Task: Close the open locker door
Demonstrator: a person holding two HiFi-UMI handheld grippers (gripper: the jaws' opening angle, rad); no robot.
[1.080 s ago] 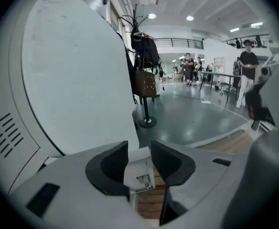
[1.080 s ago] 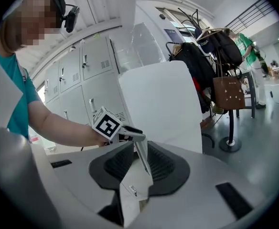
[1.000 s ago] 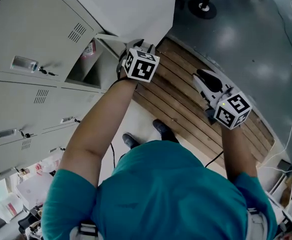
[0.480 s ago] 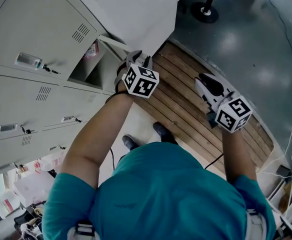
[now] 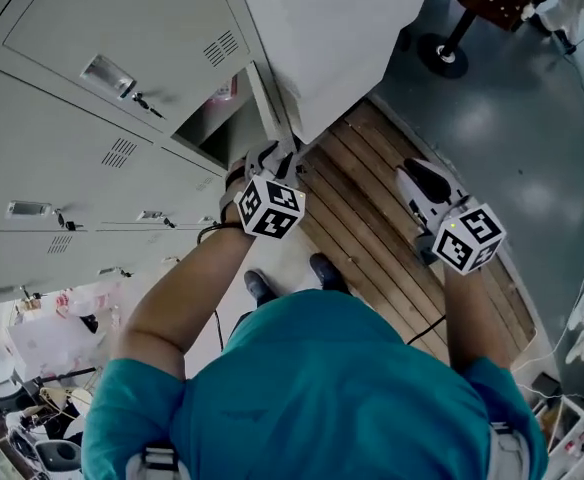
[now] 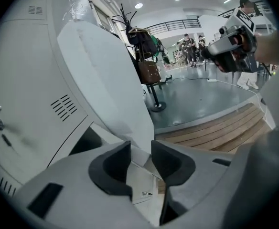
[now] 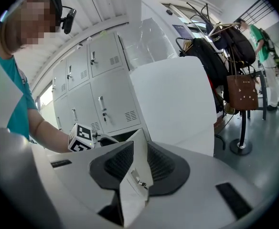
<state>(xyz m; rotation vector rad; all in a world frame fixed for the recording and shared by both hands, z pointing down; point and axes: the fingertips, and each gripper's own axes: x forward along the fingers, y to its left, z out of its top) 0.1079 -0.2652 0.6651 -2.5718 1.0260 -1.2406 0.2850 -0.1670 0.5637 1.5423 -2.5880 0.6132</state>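
Observation:
The open locker door is a pale panel swung out from the grey locker bank, with the dark opening beside it. My left gripper is at the door's lower free edge. In the left gripper view the door runs down between the two dark pads and fills the gap, so my left gripper is shut on that edge. My right gripper hangs to the right above the wooden platform, jaws together and holding nothing. Its own view faces the door.
A slatted wooden platform lies under the door, with grey floor beyond. A coat stand's round base stands near the door's far side, and bags hang on it. Clutter sits at the lower left. The person's shoes are below.
My left gripper has moved down and toward the lockers with the door edge. The visible locker opening looks narrower. My right gripper has hardly shifted.

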